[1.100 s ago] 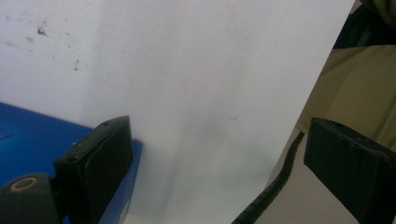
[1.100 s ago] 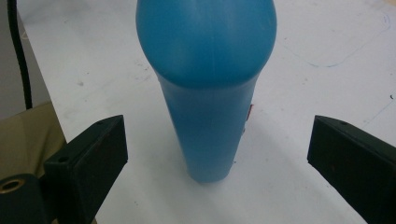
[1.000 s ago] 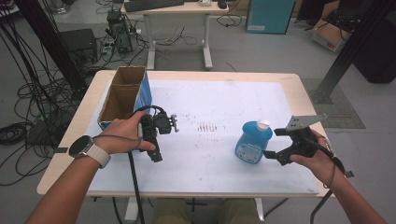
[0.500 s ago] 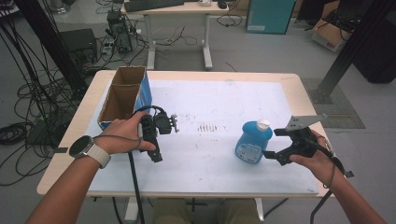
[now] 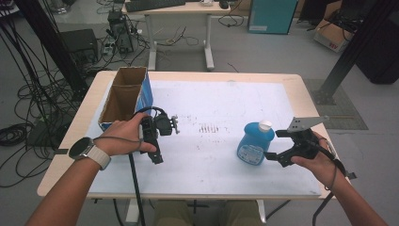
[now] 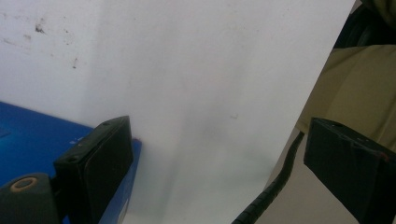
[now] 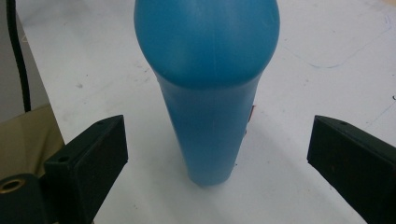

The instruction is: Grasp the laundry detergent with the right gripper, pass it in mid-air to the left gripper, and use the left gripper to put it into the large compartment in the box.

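Observation:
A blue bottle point(image 5: 254, 143) with a white cap stands upright on the white table top point(image 5: 221, 99), right of centre. My right gripper point(image 5: 275, 145) is open just to the right of it, jaws aimed at it. In the right gripper view the bottle point(image 7: 208, 93) stands just beyond the wide-apart jaws of the right gripper point(image 7: 219, 126), untouched. My left gripper point(image 5: 155, 157) is held over the table's left part, pointing toward the near edge. In the left gripper view that gripper point(image 6: 219, 130) is open with nothing between its jaws.
An open cardboard box point(image 5: 123, 96) with a blue side stands at the table's left rear. A blue surface point(image 6: 32, 140) lies behind one left jaw. The near table edge and a black cable point(image 6: 275, 186) run close by. Desks, cables and boxes stand on the floor beyond.

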